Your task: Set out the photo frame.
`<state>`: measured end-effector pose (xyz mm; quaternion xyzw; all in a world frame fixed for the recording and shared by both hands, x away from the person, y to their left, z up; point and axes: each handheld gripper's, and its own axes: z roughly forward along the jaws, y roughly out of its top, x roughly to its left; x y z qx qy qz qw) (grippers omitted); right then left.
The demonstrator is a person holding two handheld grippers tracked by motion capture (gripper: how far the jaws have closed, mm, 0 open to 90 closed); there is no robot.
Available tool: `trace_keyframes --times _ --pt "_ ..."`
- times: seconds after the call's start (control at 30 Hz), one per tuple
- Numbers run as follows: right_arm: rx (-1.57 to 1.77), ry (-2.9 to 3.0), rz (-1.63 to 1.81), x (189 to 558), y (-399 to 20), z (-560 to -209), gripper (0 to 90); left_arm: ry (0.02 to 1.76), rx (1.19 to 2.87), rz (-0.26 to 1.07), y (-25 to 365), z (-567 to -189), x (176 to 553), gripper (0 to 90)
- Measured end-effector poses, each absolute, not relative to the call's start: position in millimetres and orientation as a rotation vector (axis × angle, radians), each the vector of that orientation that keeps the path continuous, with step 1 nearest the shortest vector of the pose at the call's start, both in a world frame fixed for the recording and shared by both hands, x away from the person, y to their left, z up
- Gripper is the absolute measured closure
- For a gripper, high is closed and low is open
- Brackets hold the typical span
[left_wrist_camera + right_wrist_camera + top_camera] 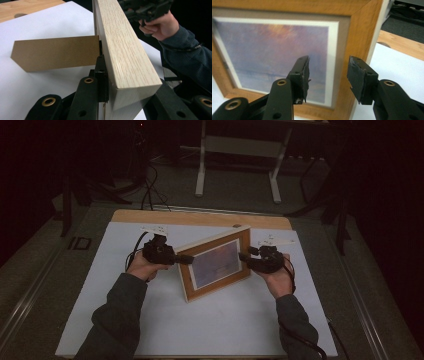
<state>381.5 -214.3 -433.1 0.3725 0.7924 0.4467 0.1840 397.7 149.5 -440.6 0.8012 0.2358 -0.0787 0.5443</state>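
Note:
A wooden picture frame (215, 265) with a purple-toned print (274, 50) stands tilted on the white board (200, 320). Its brown cardboard back stand (57, 51) juts out behind it. My left gripper (186, 259) is shut on the frame's left edge; in the left gripper view the pale wood side (122, 50) runs up between the jaws. My right gripper (245, 255) is open at the frame's right side. In the right gripper view its jaws (328, 72) stand apart in front of the print's right border (359, 30), with nothing between the pads.
A strip of bare wooden tabletop (200, 217) runs along the board's far edge. Beyond it, on the dark floor, stand a white desk frame (240, 165) and loose cables (150, 190). The person's right hand and sleeve (180, 42) are past the frame.

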Motion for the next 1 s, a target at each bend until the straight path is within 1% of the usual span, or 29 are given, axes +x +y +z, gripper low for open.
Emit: trace_keyframes --times 0.17,0.2,0.27,0.4,0.43,0.47,0.5,0.57,0.6,0.67,0.83,1.0 --pt "1.073 2.195 1.279 385 -223 -428 51.0 0.566 1.888 -0.183 149 -441 396 73.7" --pt "1.076 2.189 1.279 386 -225 -428 50.4 0.587 1.88 -0.17 149 -441 396 72.4" --pt "1.076 2.191 1.279 389 -227 -428 49.4 0.632 1.857 -0.133 148 -440 394 65.7" --pt "1.064 2.214 1.26 397 -229 -427 47.3 0.684 1.835 -0.078 149 -440 388 65.8" --pt "1.057 2.22 1.268 399 -229 -427 46.6 0.711 1.833 -0.058 150 -441 385 65.0" --pt "1.054 2.23 1.281 401 -230 -427 45.2 0.739 1.826 -0.04 150 -442 383 61.5" --pt "1.045 2.244 1.293 403 -230 -428 44.0 0.751 1.81 -0.034 151 -443 380 60.0" --pt "1.044 2.246 1.298 405 -230 -428 43.2 0.759 1.802 -0.027 151 -444 377 60.0" --pt "1.045 2.251 1.294 407 -230 -429 41.8 0.776 1.803 0.003 151 -445 373 60.0" --pt "1.045 2.263 1.292 412 -229 -429 38.8 0.785 1.798 0.02 150 -446 368 59.1" --pt "1.041 2.279 1.305 421 -228 -428 37.0 0.827 1.818 0.123 147 -448 356 60.0" --pt "1.006 2.308 1.348 431 -227 -427 34.4 0.84 1.826 0.161 145 -448 351 61.5"
